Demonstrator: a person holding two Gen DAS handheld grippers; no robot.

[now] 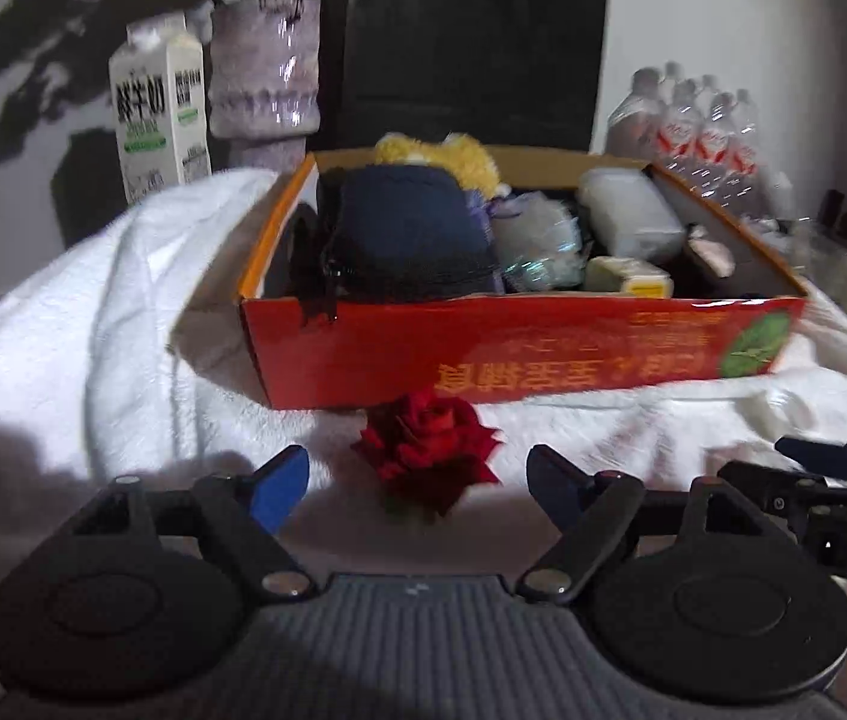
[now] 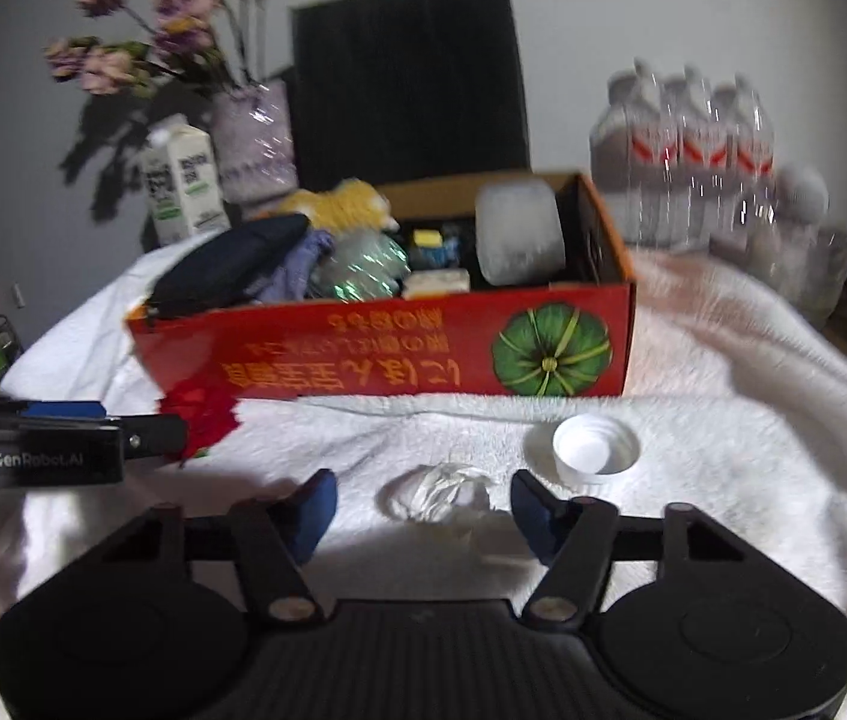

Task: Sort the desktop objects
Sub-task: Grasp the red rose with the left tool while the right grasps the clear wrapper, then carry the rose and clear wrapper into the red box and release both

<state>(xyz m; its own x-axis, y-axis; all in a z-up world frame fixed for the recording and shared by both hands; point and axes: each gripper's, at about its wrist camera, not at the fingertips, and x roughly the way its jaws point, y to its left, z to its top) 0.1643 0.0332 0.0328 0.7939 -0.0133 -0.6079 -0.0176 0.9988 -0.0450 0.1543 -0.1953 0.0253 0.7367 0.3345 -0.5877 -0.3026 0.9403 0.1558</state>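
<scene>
At frame centre the box [image 1: 519, 354] sits nearly full; a rose [image 1: 429, 456], wrapper [image 2: 438, 492] and cap [image 2: 594, 450] remain outside, with left gripper [image 1: 417, 480] and right gripper [image 2: 423, 510] both agape, holding nothing.

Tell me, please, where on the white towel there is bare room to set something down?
The white towel lies bare right of the red box, toward the water bottles. A strip between the red rose and the white cap is bare too. The box itself is crowded, and crumpled clear plastic lies beside the cap.
</scene>
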